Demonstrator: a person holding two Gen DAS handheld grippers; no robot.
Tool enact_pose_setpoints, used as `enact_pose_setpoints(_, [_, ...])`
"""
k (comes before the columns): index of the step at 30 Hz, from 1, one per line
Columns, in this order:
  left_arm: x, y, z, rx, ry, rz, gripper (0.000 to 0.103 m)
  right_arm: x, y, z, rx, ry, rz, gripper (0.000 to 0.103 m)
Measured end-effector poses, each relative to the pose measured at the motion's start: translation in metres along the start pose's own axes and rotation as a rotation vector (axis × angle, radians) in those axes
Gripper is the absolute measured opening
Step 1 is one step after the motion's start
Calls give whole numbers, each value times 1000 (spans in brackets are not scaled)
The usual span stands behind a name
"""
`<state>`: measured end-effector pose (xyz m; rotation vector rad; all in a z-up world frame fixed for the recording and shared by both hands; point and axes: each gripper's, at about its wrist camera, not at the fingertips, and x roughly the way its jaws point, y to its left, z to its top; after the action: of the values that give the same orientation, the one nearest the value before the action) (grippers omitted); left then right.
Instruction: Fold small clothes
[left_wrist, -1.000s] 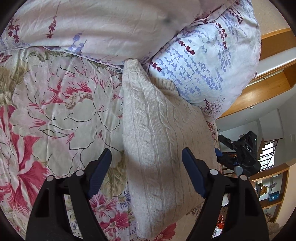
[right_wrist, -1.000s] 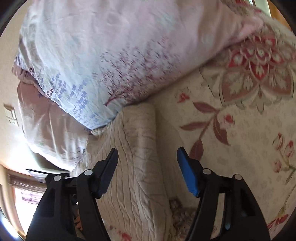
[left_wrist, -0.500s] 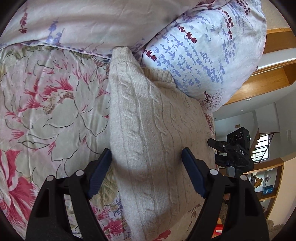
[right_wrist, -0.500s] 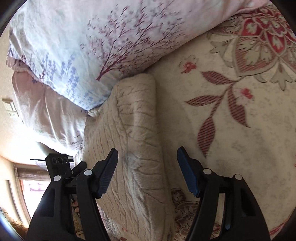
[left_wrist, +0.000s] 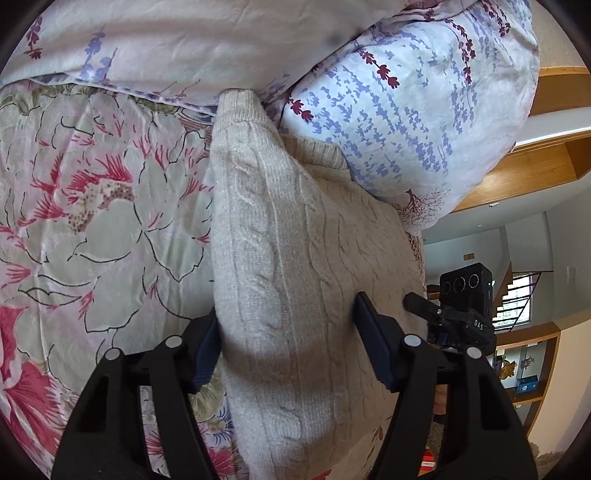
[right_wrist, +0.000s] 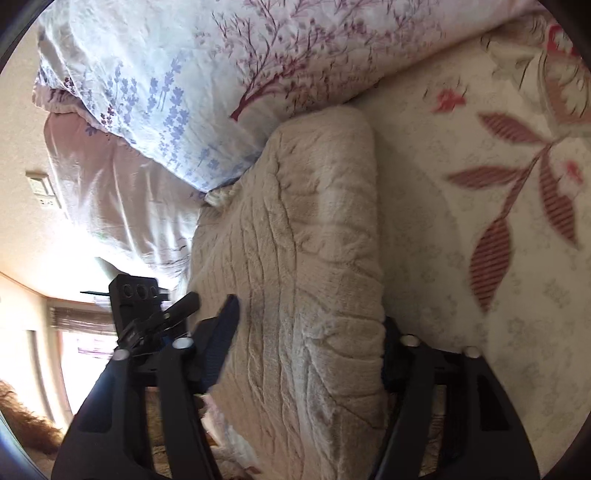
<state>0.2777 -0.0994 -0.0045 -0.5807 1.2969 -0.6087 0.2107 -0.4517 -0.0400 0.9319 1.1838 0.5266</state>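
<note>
A folded cream cable-knit sweater (left_wrist: 295, 266) lies on the flowered bedspread (left_wrist: 92, 221), its far end against the pillows. My left gripper (left_wrist: 288, 343) is open, its blue-padded jaws astride the sweater's near left edge. In the right wrist view the sweater (right_wrist: 306, 258) shows as a thick folded stack. My right gripper (right_wrist: 306, 343) is open, its jaws astride the stack's near right edge; the right pad is hidden behind the knit. Each gripper shows in the other's view, at the sweater's opposite side.
A lavender-print pillow (left_wrist: 406, 110) and a pale quilt (left_wrist: 166, 44) press on the sweater's far end; both show in the right wrist view (right_wrist: 221, 92). Wooden shelves and a stair rail (left_wrist: 524, 295) lie beyond the bed's edge. A wall switch (right_wrist: 38, 184) is at left.
Both grippers have moved forward onto the sweater, so its side edges now sit between the open jaws. The sweater itself has stayed in place.
</note>
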Motion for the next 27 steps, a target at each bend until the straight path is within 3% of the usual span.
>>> enact_pose_setpoints(5, [-5,0,-7,-5,-23,5,45,13,-1,-6,39,-18,28,40])
enact_pose_setpoints(9, [-14,-4,-11,0,-39,-3,38,7,3,-12,64,-47,58,36])
enact_pose_setpoints(15, [-48,-6,-21,8,-70,-24,37,10,34,-25,41,-65,127,33])
enact_pose_setpoints(21, [-109,18,-43,-5,-115,-16,37,44,76,-47,-57,-40,150,33])
enact_pose_setpoints(27, [-136,60,-62,-63,-113,94,39,95,98,-71,-83,10,97,33])
